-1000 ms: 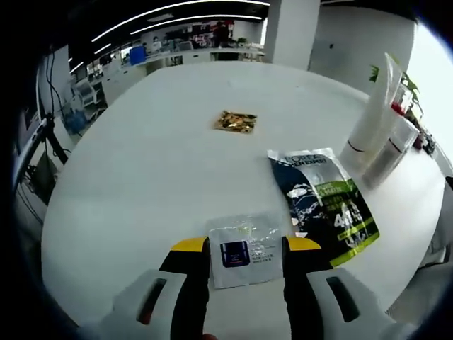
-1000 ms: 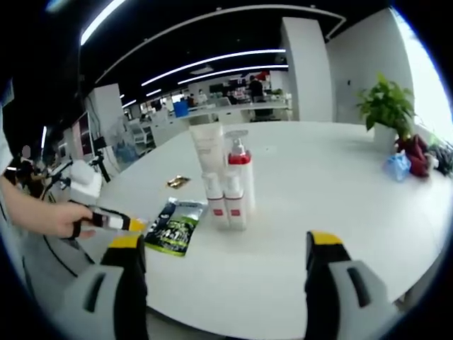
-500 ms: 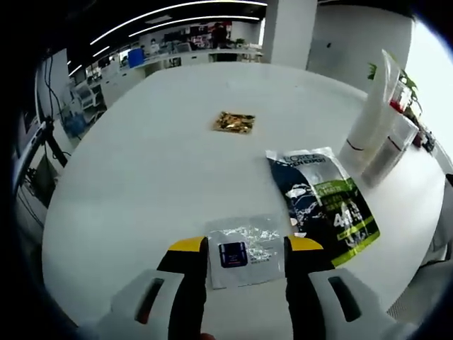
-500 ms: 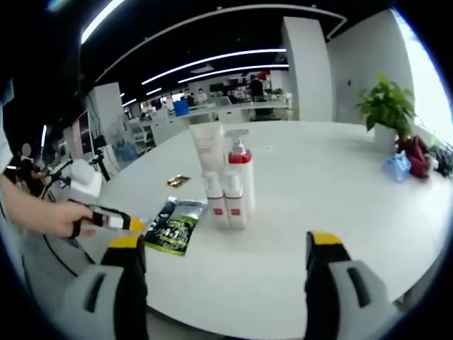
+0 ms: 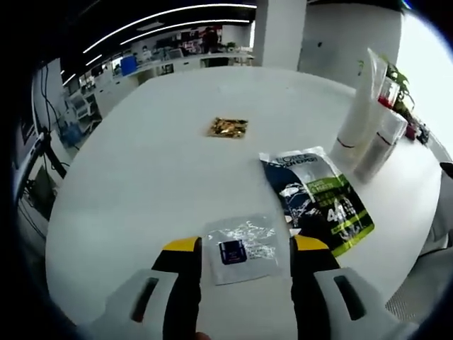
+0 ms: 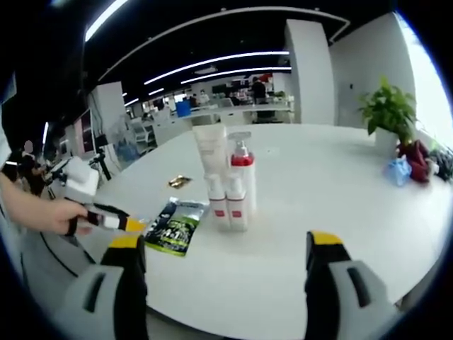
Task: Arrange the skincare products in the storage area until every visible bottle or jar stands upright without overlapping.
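Bright ceiling strip lights, window glare at right, fisheye-bent edges, soft focus.

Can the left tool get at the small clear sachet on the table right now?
Probably yes. The left tool is open, its jaws standing either side of the clear sachet, which lies flat on the table. Nothing sits between them; the dark green packet lies off to one side.

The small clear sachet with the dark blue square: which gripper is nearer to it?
Left. The left gripper has its open jaws on both sides of the clear sachet; the right gripper is open and apart, facing the bottles.
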